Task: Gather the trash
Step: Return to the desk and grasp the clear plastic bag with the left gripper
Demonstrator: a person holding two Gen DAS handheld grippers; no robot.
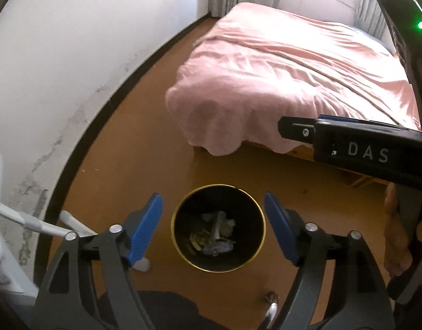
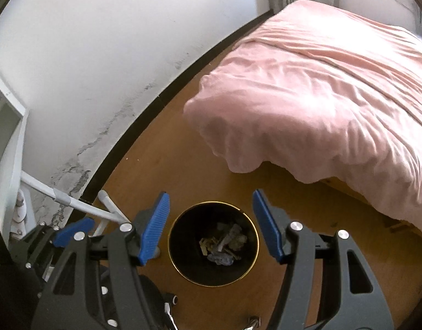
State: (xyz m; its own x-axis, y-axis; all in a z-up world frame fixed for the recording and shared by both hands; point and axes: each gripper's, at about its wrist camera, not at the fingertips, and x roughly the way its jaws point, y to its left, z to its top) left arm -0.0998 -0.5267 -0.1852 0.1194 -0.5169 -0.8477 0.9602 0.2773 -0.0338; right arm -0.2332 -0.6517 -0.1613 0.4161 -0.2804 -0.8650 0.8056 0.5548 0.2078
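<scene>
Trash [image 1: 216,233] is seen lying in the bin [image 1: 262,206] at lower centre of both views, on the floor near the bed [image 1: 293,68]. Left gripper [image 1: 213,228] jaws stand wide, nothing between the pads; right gripper [image 2: 211,222] jaws likewise parted and empty. Both should be lifted clear of the rim before the next piece is sought.

The scraps [image 1: 216,233] at the bottom of the black bin [image 1: 262,214] are too small and dim for their kinds to be told. The bed [image 1: 293,68] is cut off at the right edge in both views, and its near side is partly hidden by the right gripper's body [image 1: 354,148] in the left wrist view. A shiny metal object [image 1: 271,310] is cropped by the lower edge and cannot be identified. The white tubular frame [image 2: 73,203] is partly covered by gripper fingers.
</scene>
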